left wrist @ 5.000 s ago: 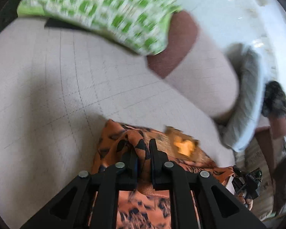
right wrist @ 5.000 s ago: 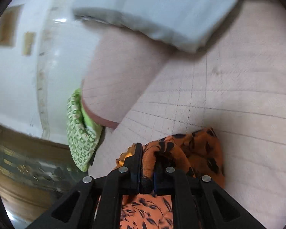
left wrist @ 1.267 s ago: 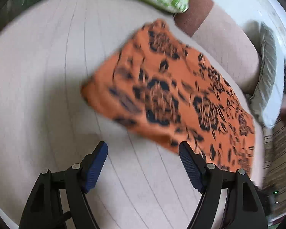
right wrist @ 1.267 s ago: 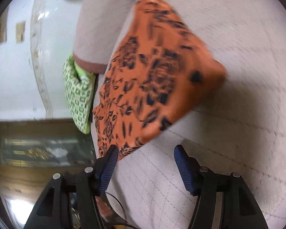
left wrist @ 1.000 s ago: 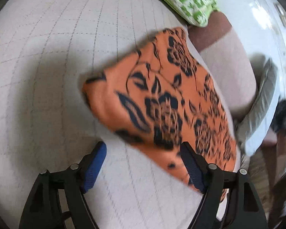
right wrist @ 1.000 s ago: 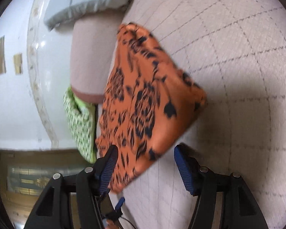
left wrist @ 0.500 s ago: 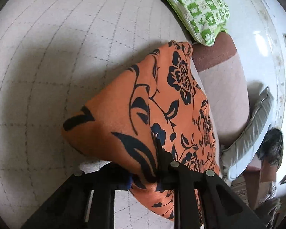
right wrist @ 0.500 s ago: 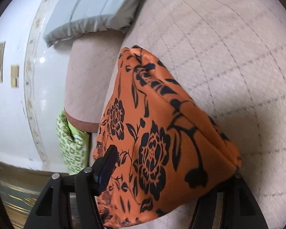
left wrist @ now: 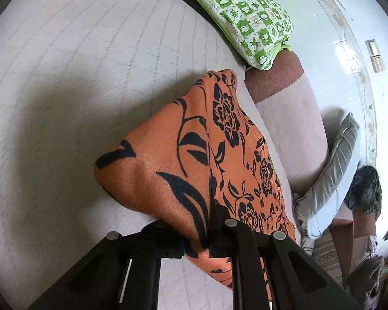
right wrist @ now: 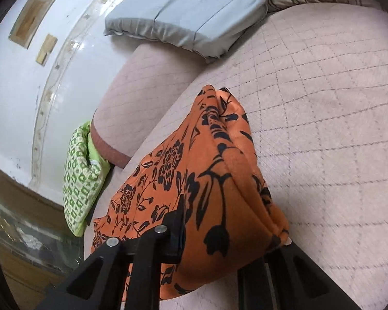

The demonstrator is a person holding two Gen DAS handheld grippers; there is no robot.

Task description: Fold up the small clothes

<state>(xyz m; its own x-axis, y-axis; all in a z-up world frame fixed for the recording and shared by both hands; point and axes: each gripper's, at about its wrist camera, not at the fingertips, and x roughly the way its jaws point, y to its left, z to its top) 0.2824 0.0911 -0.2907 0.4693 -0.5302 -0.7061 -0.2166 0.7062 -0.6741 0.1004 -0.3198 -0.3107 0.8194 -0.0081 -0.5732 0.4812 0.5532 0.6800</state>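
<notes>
Quilted pale sofa seat [left wrist: 64, 82] fills the ground ahead of both tools. Green-and-white patterned cushion [left wrist: 243, 13] far ahead of the left hand-held gripper; grey-blue cushion [right wrist: 194, 13] far ahead of the right one. Both lie well apart from the work.

Orange floral garment [left wrist: 183, 160] lies on the seat, stretched between the two tools, its near edge raised into a peak at each end and the rest trailing flat away toward the sofa's padded edge.

Left hand-held gripper [left wrist: 209, 237]: jaws closing, nearly together, a pinch of orange cloth between them at one corner. Right hand-held gripper [right wrist: 232, 235]: jaws closing too, the garment [right wrist: 214, 186] bunched thick between them; the far finger is mostly buried under cloth, so how firmly it bites is hard to read.

Handling, as judged:
- Light, limp, no stiffness; it drapes from any held point and sags between the two.
- Surface looks smooth with a slight sheen, probably slippery; a shallow pinch may creep out.
- Not fragile; a firm squeeze does no harm.
- Doubled layers show at the right-hand corner. Catch every layer or the lower one will drop away.
- Best hold: corners or hem ends, both at the same edge, kept taut enough that the fold line falls straight.
</notes>
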